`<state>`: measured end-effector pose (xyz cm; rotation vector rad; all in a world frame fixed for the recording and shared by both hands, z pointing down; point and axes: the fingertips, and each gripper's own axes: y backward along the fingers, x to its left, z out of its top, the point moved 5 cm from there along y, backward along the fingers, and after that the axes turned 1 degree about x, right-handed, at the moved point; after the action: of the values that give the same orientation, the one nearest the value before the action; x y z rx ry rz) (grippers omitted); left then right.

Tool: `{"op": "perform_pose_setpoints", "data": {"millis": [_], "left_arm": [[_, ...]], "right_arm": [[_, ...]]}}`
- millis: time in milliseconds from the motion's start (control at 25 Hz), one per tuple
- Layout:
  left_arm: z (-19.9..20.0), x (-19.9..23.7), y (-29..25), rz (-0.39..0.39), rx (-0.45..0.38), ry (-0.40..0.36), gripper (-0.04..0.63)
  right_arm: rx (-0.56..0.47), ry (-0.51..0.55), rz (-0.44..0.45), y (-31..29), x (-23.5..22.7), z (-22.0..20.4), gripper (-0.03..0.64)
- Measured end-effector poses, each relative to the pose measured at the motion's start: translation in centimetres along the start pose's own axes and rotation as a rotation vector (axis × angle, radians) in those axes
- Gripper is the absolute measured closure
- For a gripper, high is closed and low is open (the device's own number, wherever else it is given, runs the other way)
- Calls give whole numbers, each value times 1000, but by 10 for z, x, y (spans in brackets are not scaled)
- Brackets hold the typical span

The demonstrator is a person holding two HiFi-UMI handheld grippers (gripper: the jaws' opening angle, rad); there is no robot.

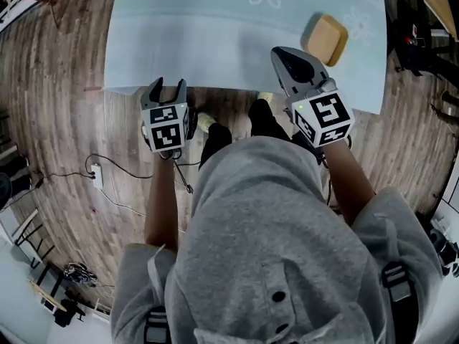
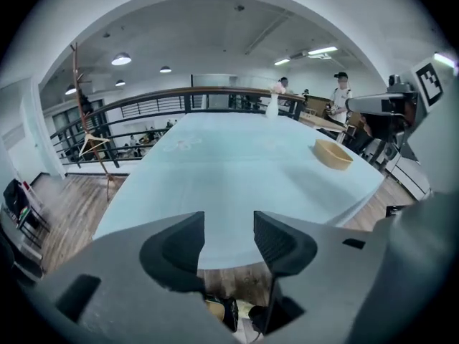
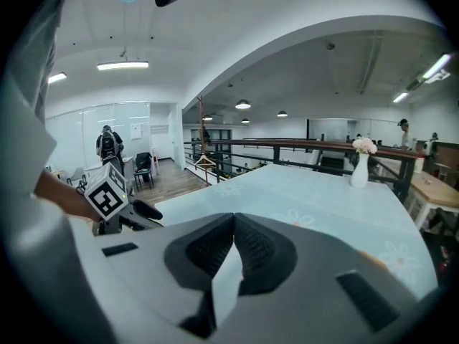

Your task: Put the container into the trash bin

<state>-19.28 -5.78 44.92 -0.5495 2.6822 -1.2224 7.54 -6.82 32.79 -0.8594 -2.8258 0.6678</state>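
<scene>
A tan, rounded container [image 1: 327, 39] lies on the pale blue tablecloth [image 1: 215, 34] near the table's right side; the left gripper view shows the container [image 2: 333, 153] at the far right of the cloth. My left gripper [image 1: 168, 88] hovers at the table's near edge, its jaws open with nothing between them [image 2: 228, 224]. My right gripper [image 1: 280, 52] reaches over the near edge, short of the container, with its jaws shut and empty [image 3: 234, 221]. No trash bin is in view.
A white vase with flowers [image 3: 361, 165] stands at the far end of the table by a dark railing [image 2: 158, 102]. People stand beyond the table. A power strip and cable [image 1: 97, 178] lie on the wooden floor at left. My feet are under the table edge.
</scene>
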Motion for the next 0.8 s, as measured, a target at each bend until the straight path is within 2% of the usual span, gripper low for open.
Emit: {"op": "perform_pose_setpoints", "data": {"millis": [280, 520, 800], "left_arm": [[65, -72, -37, -109, -24, -164, 388], [108, -153, -73, -226, -20, -304, 388], [132, -249, -100, -338, -12, -448, 388]], "right_arm": [[-43, -72, -154, 50, -74, -12, 591], [-64, -145, -277, 93, -134, -34, 591], [-75, -209, -343, 132, -188, -66, 591]]}}
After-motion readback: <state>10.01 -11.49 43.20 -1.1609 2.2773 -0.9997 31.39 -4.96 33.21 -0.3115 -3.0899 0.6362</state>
